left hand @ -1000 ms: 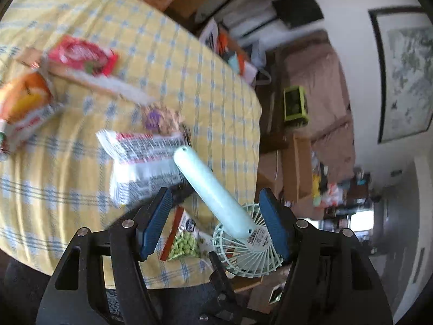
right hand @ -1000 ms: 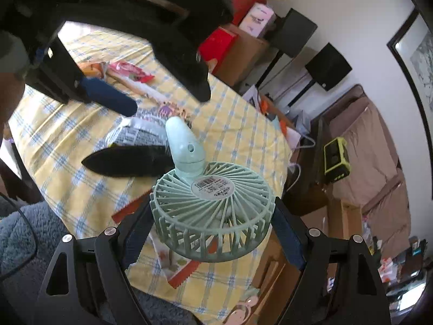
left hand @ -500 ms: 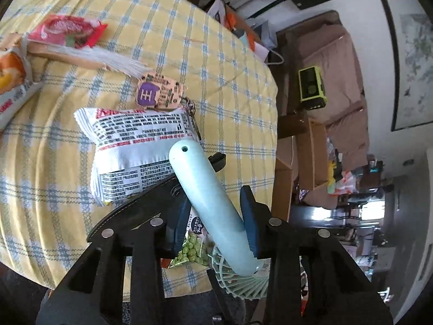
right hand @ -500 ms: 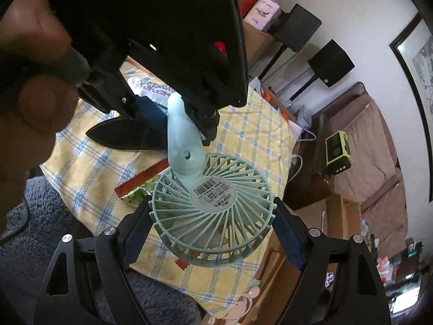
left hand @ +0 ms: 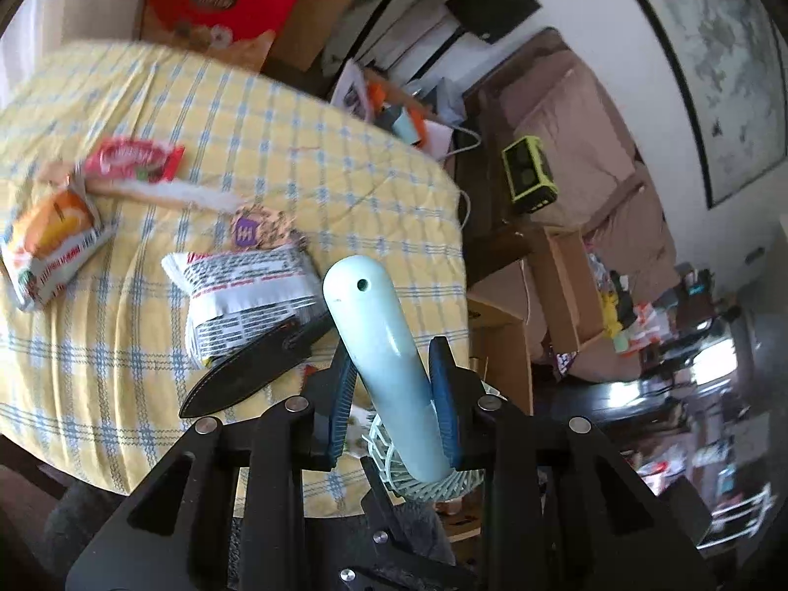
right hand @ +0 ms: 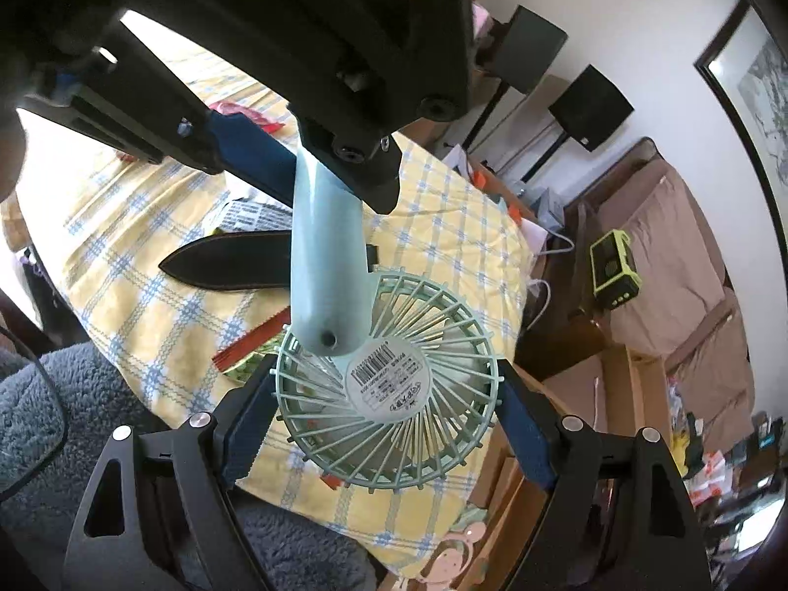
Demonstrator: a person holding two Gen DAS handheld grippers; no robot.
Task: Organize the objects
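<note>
Two grips: your left gripper [left hand: 394, 409] jaws just closed on the handheld fan [right hand: 384, 389] handle; right gripper [right hand: 384, 423] jaws clamp its head.

The left gripper [left hand: 394, 394] has just been closing its jaws, and its blue pads now press on both sides of the mint fan handle [left hand: 379, 344], pointing steeply downward. The right gripper [right hand: 384, 423] stands wide, its pads [right hand: 527, 438] touching the rim of the fan's round head [right hand: 389, 394] on either side.
</note>
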